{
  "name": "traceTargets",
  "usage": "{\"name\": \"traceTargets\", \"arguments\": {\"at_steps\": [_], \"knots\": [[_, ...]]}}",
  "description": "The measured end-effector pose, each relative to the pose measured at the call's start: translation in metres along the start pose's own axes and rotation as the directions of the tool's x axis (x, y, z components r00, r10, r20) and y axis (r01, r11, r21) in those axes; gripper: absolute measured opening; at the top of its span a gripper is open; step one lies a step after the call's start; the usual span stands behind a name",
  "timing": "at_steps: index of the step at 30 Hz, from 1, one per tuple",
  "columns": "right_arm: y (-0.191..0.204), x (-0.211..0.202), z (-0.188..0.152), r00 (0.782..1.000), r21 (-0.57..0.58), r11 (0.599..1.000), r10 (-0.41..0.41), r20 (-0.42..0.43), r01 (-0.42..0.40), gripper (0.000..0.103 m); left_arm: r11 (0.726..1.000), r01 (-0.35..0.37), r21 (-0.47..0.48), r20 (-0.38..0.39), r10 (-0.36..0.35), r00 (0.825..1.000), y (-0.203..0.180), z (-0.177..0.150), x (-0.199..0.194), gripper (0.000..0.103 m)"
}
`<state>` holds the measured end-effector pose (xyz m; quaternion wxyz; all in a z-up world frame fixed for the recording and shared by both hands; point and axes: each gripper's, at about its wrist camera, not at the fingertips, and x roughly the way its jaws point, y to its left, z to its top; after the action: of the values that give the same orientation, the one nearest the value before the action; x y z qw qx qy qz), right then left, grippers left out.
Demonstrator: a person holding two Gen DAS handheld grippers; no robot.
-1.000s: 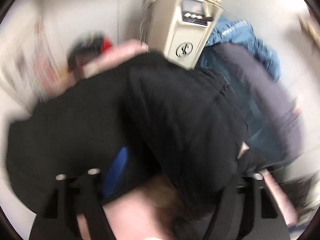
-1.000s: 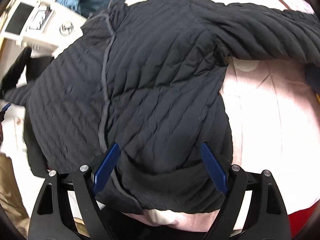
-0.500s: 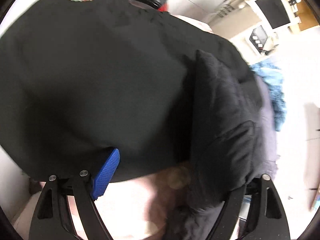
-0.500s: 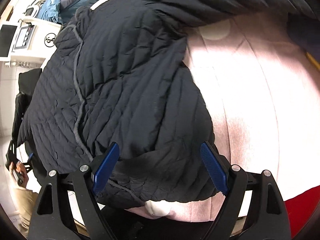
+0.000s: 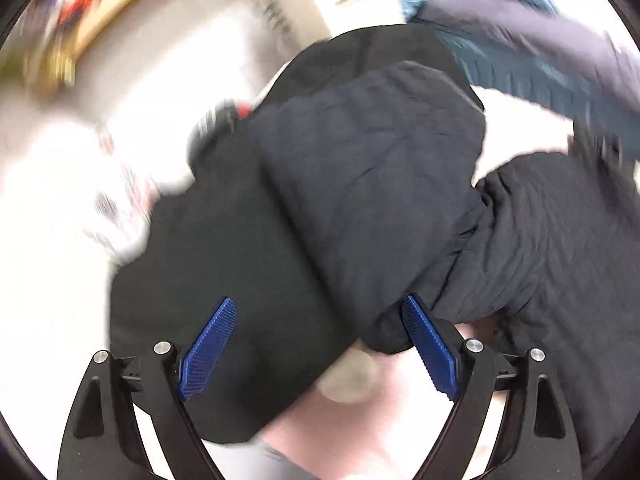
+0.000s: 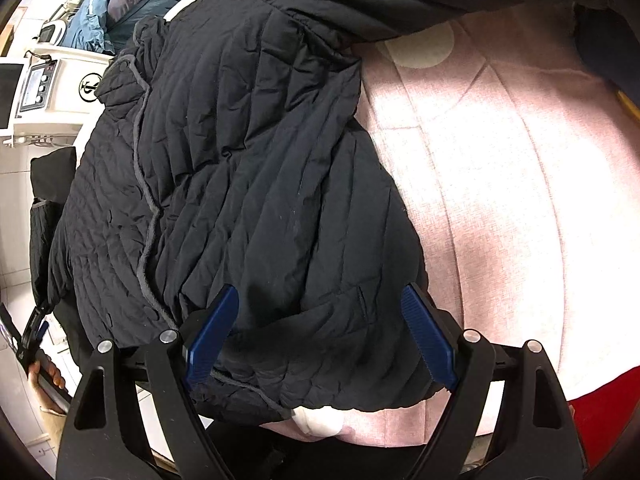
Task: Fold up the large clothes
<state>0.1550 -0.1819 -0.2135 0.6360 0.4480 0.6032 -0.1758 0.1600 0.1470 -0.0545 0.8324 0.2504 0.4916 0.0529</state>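
A large black quilted jacket (image 6: 256, 184) lies spread on a pink blanket (image 6: 500, 184), one sleeve stretched along the far edge. My right gripper (image 6: 320, 332) is open and hovers over the jacket's near hem, fabric showing between the blue pads. In the blurred left wrist view the same black jacket (image 5: 360, 184) fills the middle, with a folded part lying over it. My left gripper (image 5: 318, 344) is open, its blue pads apart over the jacket's edge, holding nothing.
A blue and grey padded garment (image 6: 120, 4) lies beyond the jacket and also shows in the left wrist view (image 5: 540, 52). A white machine with a control panel (image 6: 52, 88) stands at the left. A red cloth (image 6: 600, 408) lies at the near right.
The left gripper has swung fast across the jacket and its pads now stand apart with nothing between them. The right gripper has crept slightly leftward over the hem.
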Motion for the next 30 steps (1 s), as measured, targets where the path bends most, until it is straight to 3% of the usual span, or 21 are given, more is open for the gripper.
{"name": "traceTargets", "arguments": {"at_steps": [4,6,8,10,12,13,14,15,17,19,20,21,22,23,24,25,27,30], "knots": [[0.008,0.001,0.001,1.0,-0.018,1.0,-0.011,-0.003,0.011,0.083,0.975,-0.114,0.188,0.066,0.104,0.992,-0.057,0.03,0.0,0.087],[0.013,-0.002,0.002,1.0,-0.027,0.999,-0.016,0.005,0.017,0.083,0.965,-0.145,0.22,0.084,0.129,0.988,-0.065,0.049,0.011,0.087],[0.015,-0.005,0.001,1.0,-0.031,0.999,-0.021,0.015,0.021,0.083,0.945,-0.21,0.252,0.045,0.206,0.978,-0.074,0.071,0.041,0.087],[0.014,-0.008,0.001,0.999,-0.025,0.999,-0.026,0.019,0.026,0.083,0.944,-0.207,0.257,0.009,0.212,0.977,-0.067,0.072,0.058,0.085],[0.01,-0.011,0.0,0.999,-0.014,0.999,-0.028,0.025,0.029,0.083,0.969,-0.16,0.188,-0.016,0.166,0.986,-0.049,0.092,0.059,0.058],[0.007,-0.012,0.0,0.999,-0.007,0.999,-0.033,0.03,0.034,0.083,0.983,-0.125,0.131,-0.012,0.128,0.992,-0.035,0.095,0.05,0.05],[0.003,-0.014,-0.001,0.999,0.002,0.999,-0.04,0.036,0.04,0.083,0.998,-0.06,0.024,0.008,0.06,0.998,-0.013,0.104,0.036,0.038],[0.0,-0.015,-0.001,0.998,0.009,0.999,-0.045,0.04,0.045,0.083,0.998,-0.023,-0.053,0.025,0.024,0.999,0.006,0.109,0.025,0.031],[-0.008,-0.016,-0.002,0.998,0.029,0.998,-0.049,0.042,0.048,0.083,0.966,0.023,-0.259,0.081,-0.001,0.997,0.061,0.114,0.003,0.03],[-0.013,-0.015,-0.001,0.998,0.046,0.998,-0.042,0.037,0.04,0.083,0.887,0.008,-0.461,0.091,0.038,0.995,0.117,0.102,-0.004,0.033],[-0.015,-0.014,0.0,0.998,0.052,0.998,-0.041,0.037,0.039,0.083,0.83,0.0,-0.557,0.071,0.048,0.996,0.145,0.087,-0.002,0.034],[-0.016,-0.014,0.0,0.998,0.055,0.998,-0.042,0.038,0.039,0.083,0.789,-0.01,-0.615,0.047,0.05,0.998,0.164,0.074,0.002,0.041],[-0.017,-0.014,0.001,0.998,0.058,0.998,-0.041,0.04,0.039,0.083,0.722,-0.043,-0.691,-0.004,0.056,0.998,0.188,0.052,0.01,0.047],[-0.018,-0.014,0.002,0.998,0.06,0.998,-0.037,0.041,0.035,0.083,0.665,-0.085,-0.742,-0.065,0.055,0.996,0.207,0.029,0.021,0.062],[-0.018,-0.014,0.003,0.999,0.062,0.998,-0.035,0.042,0.032,0.083,0.614,-0.113,-0.781,-0.119,0.031,0.992,0.221,0.004,0.032,0.076],[-0.018,-0.013,0.004,0.999,0.062,0.998,-0.031,0.042,0.028,0.083,0.576,-0.113,-0.809,-0.141,-0.004,0.99,0.233,-0.015,0.038,0.079],[-0.017,-0.011,0.006,0.999,0.051,0.998,-0.032,0.037,0.03,0.083,0.47,-0.089,-0.878,-0.149,-0.092,0.985,0.247,-0.071,0.049,0.086],[-0.017,-0.009,0.01,0.998,0.021,0.999,-0.051,0.032,0.051,0.083,0.394,-0.097,-0.914,-0.151,-0.107,0.983,0.249,-0.135,0.043,0.089]]}}
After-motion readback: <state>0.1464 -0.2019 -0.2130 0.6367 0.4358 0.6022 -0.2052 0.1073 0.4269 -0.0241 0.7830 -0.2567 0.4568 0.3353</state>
